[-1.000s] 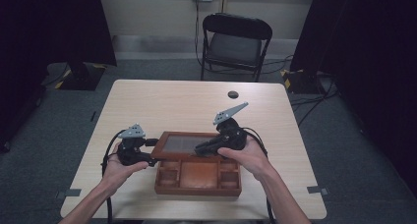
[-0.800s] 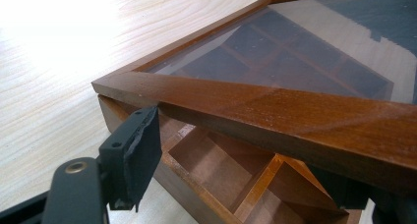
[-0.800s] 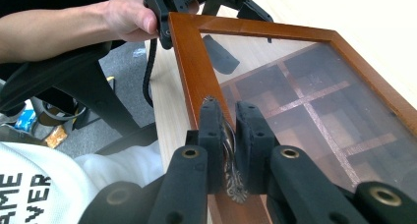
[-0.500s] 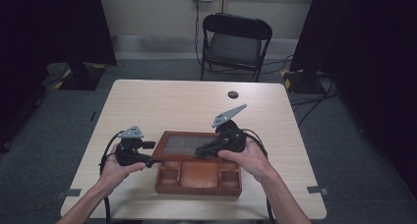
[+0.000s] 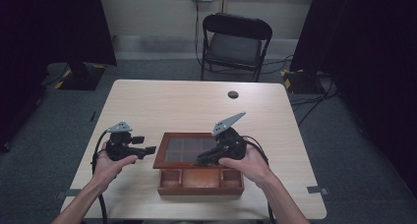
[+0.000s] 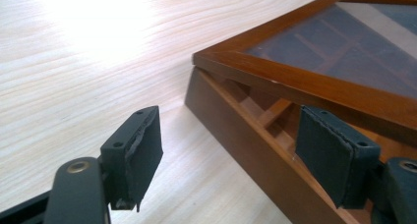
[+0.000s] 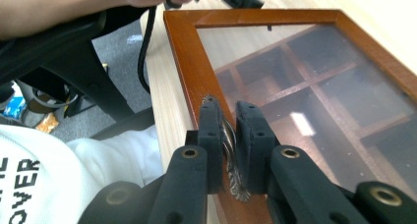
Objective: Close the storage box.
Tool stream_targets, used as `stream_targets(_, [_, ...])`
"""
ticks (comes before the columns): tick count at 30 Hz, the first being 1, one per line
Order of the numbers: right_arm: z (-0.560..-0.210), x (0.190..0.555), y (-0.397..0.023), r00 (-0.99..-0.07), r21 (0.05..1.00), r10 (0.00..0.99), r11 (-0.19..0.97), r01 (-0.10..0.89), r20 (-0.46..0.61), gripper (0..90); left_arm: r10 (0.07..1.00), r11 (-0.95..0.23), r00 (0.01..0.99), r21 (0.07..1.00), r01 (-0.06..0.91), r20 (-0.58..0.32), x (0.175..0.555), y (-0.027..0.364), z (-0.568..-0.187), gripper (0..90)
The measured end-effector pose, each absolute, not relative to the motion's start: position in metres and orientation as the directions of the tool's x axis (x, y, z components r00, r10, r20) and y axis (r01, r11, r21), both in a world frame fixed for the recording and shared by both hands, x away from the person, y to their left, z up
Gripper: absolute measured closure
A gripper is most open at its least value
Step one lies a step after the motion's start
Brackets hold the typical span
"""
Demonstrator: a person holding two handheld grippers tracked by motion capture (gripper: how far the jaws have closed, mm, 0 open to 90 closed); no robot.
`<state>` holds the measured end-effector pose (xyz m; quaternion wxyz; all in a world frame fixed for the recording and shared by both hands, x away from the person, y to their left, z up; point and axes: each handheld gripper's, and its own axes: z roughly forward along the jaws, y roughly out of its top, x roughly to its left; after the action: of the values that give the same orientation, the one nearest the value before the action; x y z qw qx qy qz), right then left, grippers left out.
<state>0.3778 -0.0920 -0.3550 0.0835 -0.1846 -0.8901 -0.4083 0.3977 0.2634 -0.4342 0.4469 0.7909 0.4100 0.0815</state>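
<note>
A brown wooden box with inner compartments lies near the table's front edge. Its glass-paned lid is raised at the front, tilted over the box. My right gripper is shut on the ornate metal handle at the lid's front edge, and appears in the high view over the box. My left gripper is open just left of the box. In the left gripper view its jaws stand wide apart, facing the box's left corner and the lid's edge.
A small black round object lies at the table's far side. A black folding chair stands beyond the light wooden table. Cables trail from both grippers. The person's white sleeve or shirt lies below the right gripper.
The left gripper has drawn slightly left, away from the box. The right gripper keeps its hold on the handle, with the lid raised about the same.
</note>
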Motion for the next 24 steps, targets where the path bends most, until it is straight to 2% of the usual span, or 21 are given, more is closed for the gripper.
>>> stream_targets(24, [-0.392,0.362,-0.082,-0.910,0.652,0.282,0.634,0.415,0.305,82.3,0.741,-0.269,0.630,0.756,0.597,-0.234,0.405,0.266,-0.440,25.6])
